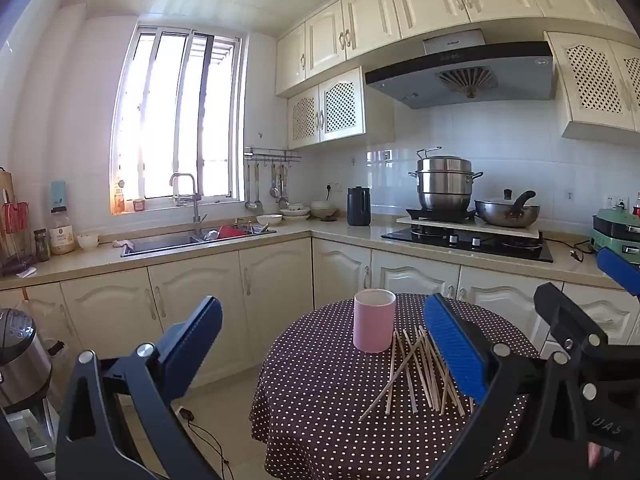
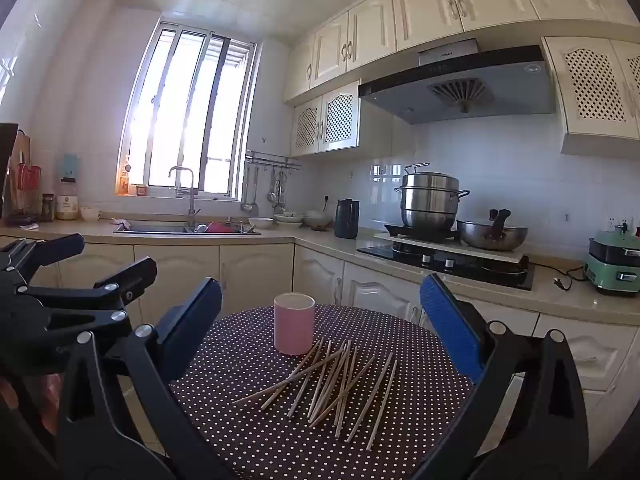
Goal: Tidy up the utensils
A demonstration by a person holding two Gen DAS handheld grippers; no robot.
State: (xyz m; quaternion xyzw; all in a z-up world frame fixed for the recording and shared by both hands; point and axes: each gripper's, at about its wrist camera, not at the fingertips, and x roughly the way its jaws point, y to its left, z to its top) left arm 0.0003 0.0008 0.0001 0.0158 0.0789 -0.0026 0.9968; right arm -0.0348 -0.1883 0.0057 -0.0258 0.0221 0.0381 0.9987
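- Chopsticks point(image 2: 336, 384) lie loose in a scattered, crisscrossed pile on the round table point(image 2: 248, 432), which has a dark polka-dot cloth; none are inside the cup.
- Pink cup point(image 2: 294, 323) stands upright on the table, just behind the pile; the far tips of a few chopsticks reach close to its base. Touching or not, cannot tell.
- In the left wrist view the same pile point(image 1: 420, 372) sits right of and in front of the cup point(image 1: 374, 320).
- Right gripper point(image 2: 320, 320) hovers above the near side of the table, fingers spread wide, nothing between them; blue pads point(image 2: 450, 322) clear of the chopsticks, cup framed between the fingers.
- Left gripper point(image 1: 324, 344) also spread wide and empty, held left of the cup; its right finger point(image 1: 454, 346) overlaps the pile's right edge in view, contact not clear.
- Each gripper shows at the edge of the other's view: the left one point(image 2: 60, 280) left of the cup, the right one point(image 1: 580, 336) right of it.
- Behind the cup: cream cabinets and an L-shaped counter point(image 2: 328, 246).
- Sink point(image 2: 188, 229) with tap under the window, far left of the cup.
- Black jug point(image 2: 346, 218) on the counter behind the cup.
- Steel steamer pot point(image 2: 430, 200) and wok point(image 2: 492, 234) on the stove, right of the cup, under the range hood point(image 2: 460, 88).
- Green appliance point(image 2: 614, 266) far right.
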